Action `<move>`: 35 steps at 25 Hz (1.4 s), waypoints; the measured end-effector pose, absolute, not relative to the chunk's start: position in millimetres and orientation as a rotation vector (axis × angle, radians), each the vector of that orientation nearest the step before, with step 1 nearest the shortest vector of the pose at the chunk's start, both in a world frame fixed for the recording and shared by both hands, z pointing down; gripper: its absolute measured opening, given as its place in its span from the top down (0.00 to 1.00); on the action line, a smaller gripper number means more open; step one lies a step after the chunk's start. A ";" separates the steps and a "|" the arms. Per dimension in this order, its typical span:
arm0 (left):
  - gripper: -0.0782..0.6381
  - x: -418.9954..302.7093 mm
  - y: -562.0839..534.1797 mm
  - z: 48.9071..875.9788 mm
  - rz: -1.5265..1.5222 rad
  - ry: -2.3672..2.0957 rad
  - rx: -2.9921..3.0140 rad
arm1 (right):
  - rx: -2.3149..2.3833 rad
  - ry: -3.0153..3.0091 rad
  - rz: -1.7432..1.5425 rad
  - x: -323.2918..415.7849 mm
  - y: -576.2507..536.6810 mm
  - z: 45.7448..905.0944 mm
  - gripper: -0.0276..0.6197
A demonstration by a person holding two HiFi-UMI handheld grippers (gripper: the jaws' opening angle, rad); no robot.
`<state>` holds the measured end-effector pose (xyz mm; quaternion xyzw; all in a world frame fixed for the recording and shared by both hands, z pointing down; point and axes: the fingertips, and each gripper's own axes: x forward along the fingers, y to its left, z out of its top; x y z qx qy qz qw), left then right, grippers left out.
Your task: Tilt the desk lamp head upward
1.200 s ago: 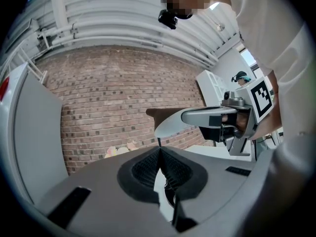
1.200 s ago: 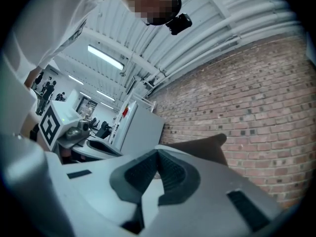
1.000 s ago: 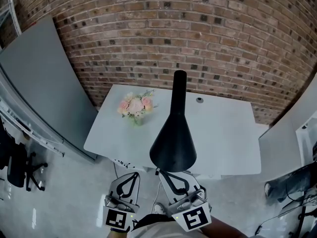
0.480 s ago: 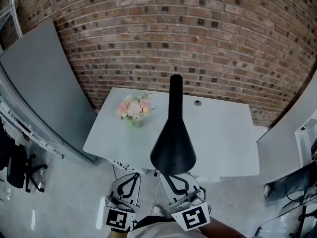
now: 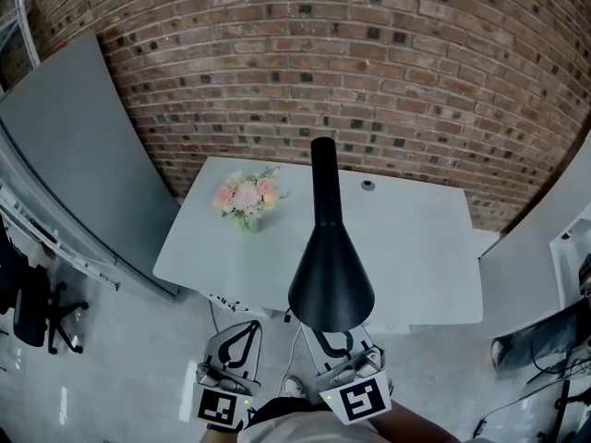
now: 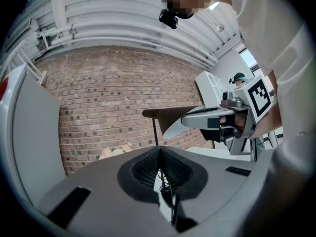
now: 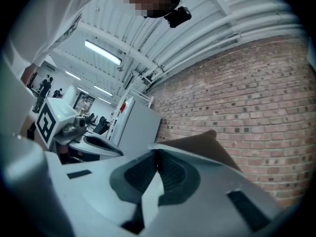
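Head view, nearest stuff first: the left gripper [image 5: 243, 329] hangs off to the side, apart from the lamp. Its own view shows the fingers clenched together with nothing in them. The right gripper [image 5: 337, 341] is the one on the job, tips tucked in at the near rim of the black lamp head [image 5: 331, 280]. The right gripper view shows its fingers pressed shut on nothing too, with the dark shade just past the tips. So to me this reads as a nudge from underneath, not a pinch. Can't swear it's actually touching yet.

The lamp head is up above the near side of the white desk [image 5: 425, 247], with its neck [image 5: 323, 173] running back toward the middle. The base is hidden behind the shade. Further back there's a small flower bouquet [image 5: 246, 197], then the brick wall [image 5: 369, 63].

How I'd do it: keep the tips under the centre of the rim, lift slowly, and follow the arc around the hinge rather than shoving straight up. That shade looks slick, so off-centre contact will probably slip off or twist the lamp. If the whole thing starts rocking, bring the left one in to steady the neck.
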<state>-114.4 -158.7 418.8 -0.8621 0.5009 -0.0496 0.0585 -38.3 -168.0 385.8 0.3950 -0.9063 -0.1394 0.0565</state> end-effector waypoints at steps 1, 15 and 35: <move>0.88 -114.1 -158.8 419.4 -0.150 1.519 -2.614 | 1.198 -2.745 -0.417 -37.3 -168.6 386.4 0.93; 0.88 -90.3 -162.1 407.9 -0.127 1.461 -2.615 | 1.233 -2.678 -0.523 -11.8 -165.5 364.7 0.93; 0.88 -78.6 -158.1 381.9 -0.089 1.438 -2.569 | 1.204 -2.690 -0.561 -8.6 -163.5 327.7 0.93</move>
